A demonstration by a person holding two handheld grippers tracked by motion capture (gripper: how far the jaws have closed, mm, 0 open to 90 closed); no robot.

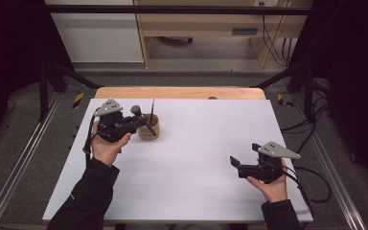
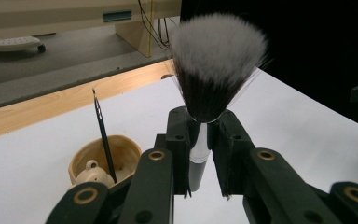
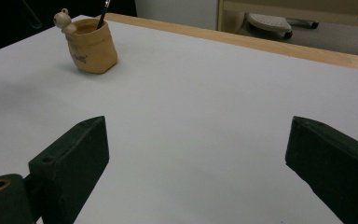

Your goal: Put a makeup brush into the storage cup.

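Gripping a makeup brush [image 2: 199, 154] by its silver ferrule between the left gripper [image 2: 198, 140] pads, bristle head up, handle end pointing down past the jaws; pads pressing on both sides of the shaft, brush roughly centred between the fingers [image 2: 179, 140], slightly tilted. Seen from the high view held just left of the cup [image 1: 149, 127], close to its rim, near the far-left part of the white table [image 1: 196, 158]. Cup holding a thin dark liner brush [image 2: 104, 135] standing tilted, plus a small pale figurine [image 2: 92, 173] at the rim. Risks, as a guess: narrow grip on a smooth round ferrule, so could swivel or slip if lowered crooked; handle tip could catch the cup rim or the thin brush and tip the light cup over; dropping too soon would send the brush rolling on the table. Right gripper [image 1: 242, 165] resting at near right, well apart from the cup, jaws spread wide with nothing between them, so no steadying of the cup available.
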